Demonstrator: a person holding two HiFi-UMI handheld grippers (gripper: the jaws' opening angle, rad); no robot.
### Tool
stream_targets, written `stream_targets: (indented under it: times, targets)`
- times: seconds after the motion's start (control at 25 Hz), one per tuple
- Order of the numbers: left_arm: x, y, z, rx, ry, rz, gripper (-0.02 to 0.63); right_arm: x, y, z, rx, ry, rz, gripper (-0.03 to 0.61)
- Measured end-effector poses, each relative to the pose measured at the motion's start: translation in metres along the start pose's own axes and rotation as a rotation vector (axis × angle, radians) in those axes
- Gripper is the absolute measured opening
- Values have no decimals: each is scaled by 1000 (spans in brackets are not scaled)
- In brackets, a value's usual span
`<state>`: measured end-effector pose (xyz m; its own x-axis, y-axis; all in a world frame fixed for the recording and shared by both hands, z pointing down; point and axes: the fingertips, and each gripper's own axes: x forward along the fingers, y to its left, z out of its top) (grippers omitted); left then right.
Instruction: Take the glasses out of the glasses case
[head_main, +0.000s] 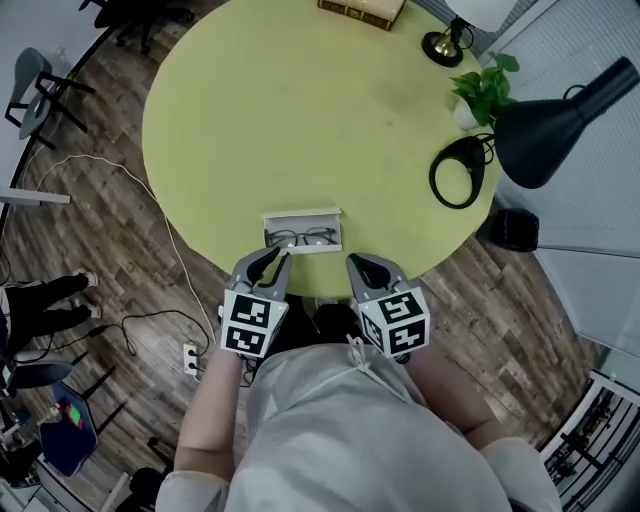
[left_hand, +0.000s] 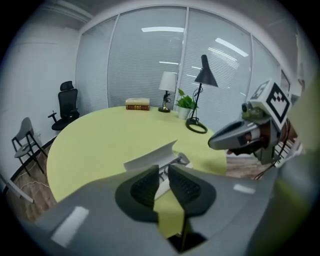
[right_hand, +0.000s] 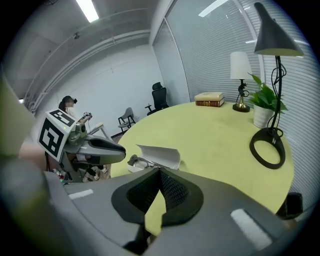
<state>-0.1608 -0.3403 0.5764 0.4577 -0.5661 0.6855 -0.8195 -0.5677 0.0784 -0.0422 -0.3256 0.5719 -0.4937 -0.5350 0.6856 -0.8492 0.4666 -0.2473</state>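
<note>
Glasses: they (head_main: 302, 238) lay inside the open case with both lenses showing; we had not lifted them.
Glasses case: it (head_main: 300, 214) sat on the yellow-green desk (head_main: 300, 110) close to the edge nearest us, with its lid standing up on the far side.
Left gripper: it (head_main: 278, 256) hung just short of the case's near left corner. Its jaws were slightly spread with nothing between them, and through the gap we saw only the case beyond.
Right gripper: it (head_main: 355, 264) hung near the case's near right corner, at the desk edge. Its jaws were pressed together at the tips and were empty.
Contact: neither gripper appeared to touch the case or the frame, though the head view was too coarse for us to be sure.
Done: the case was already open, so we judged that the lid needed no further work.
Left: the whole removal remained, which meant reaching in, pinching the frame, lifting it clear of the tray and setting it on the desk.
Progress: we judged this an early stage, with both grippers poised at the case and the grasp not yet begun.
</note>
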Motion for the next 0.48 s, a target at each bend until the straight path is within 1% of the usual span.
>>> stream_targets:
  times: [0.2, 0.28, 0.36, 0.48]
  targets:
    - [29, 13, -3, 65, 79, -45, 97, 23, -7, -2, 21, 25, 1, 0]
    - [41, 15, -9, 112, 140, -71, 114, 31, -8, -2, 25, 32, 6, 0]
    - [50, 16, -13, 171, 190, -87, 115, 36, -8, -5, 30, 45, 13, 0]
    - [61, 16, -13, 258, 230, -110, 114, 40, -8, -9, 32, 60, 16, 0]
